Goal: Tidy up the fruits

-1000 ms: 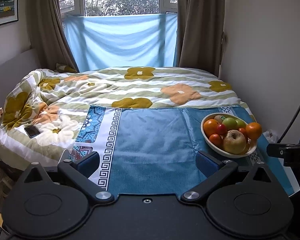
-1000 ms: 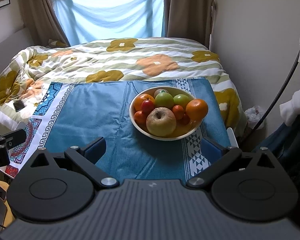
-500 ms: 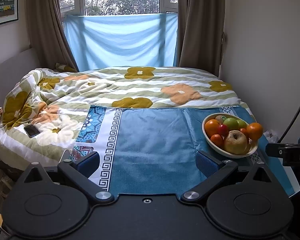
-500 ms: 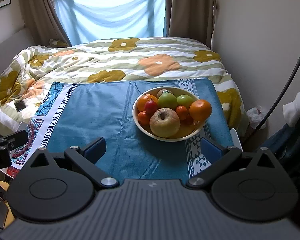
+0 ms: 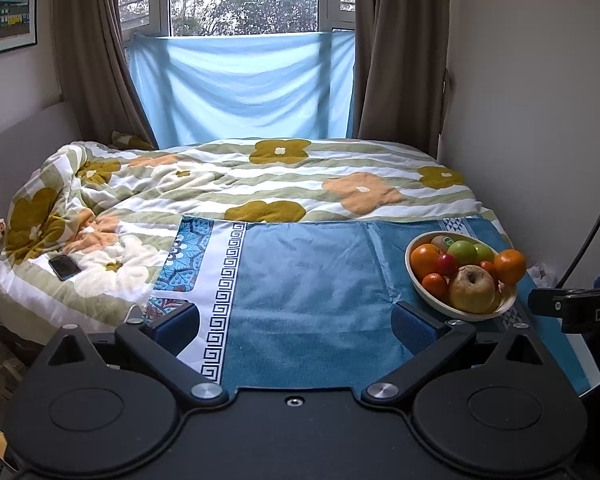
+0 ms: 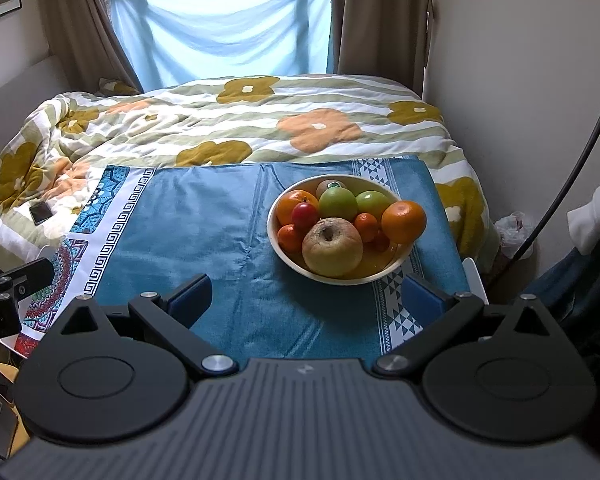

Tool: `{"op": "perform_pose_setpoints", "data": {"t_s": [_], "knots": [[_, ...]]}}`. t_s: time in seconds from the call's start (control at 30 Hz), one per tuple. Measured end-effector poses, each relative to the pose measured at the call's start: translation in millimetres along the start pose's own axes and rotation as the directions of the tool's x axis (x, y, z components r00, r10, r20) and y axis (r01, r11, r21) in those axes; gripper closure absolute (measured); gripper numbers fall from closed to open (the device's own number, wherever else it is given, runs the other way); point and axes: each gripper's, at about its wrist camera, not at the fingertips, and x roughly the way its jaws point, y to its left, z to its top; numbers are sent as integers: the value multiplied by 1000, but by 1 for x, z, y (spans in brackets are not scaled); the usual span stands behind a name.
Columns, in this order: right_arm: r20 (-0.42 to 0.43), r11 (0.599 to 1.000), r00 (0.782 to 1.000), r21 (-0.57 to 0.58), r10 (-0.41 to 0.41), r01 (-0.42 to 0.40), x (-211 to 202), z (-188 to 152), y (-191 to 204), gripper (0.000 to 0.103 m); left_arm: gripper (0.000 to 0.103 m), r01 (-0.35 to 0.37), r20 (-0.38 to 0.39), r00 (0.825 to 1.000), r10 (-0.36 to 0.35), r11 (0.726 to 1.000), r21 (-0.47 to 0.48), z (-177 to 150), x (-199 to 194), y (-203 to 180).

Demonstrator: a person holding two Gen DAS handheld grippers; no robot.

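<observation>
A cream oval bowl [image 6: 342, 278] of fruit sits on the blue cloth [image 6: 204, 216] over the bed, toward its right edge, long axis running left to right. It holds a large yellowish apple [image 6: 332, 246] at the near side (stem dimple up), oranges, green apples and small red fruit. The left gripper [image 5: 296, 318] and right gripper [image 6: 306, 294] both hover released and empty near the cloth's near edge, with bare cloth to the left.

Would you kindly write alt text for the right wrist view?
A cream bowl piled with fruit sits on a blue cloth, just ahead of the open, empty right hand-held gripper. A floral duvet and curtained window lie behind.
</observation>
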Motion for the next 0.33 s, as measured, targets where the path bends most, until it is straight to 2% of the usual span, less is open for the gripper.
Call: {"op": "perform_pose_setpoints", "data": {"t_s": [0.33], "knots": [[0,1000,1000,2,0,0,0,1,2,0,0,-5,2,1000,5,1000,-13,0,0,5]]}}
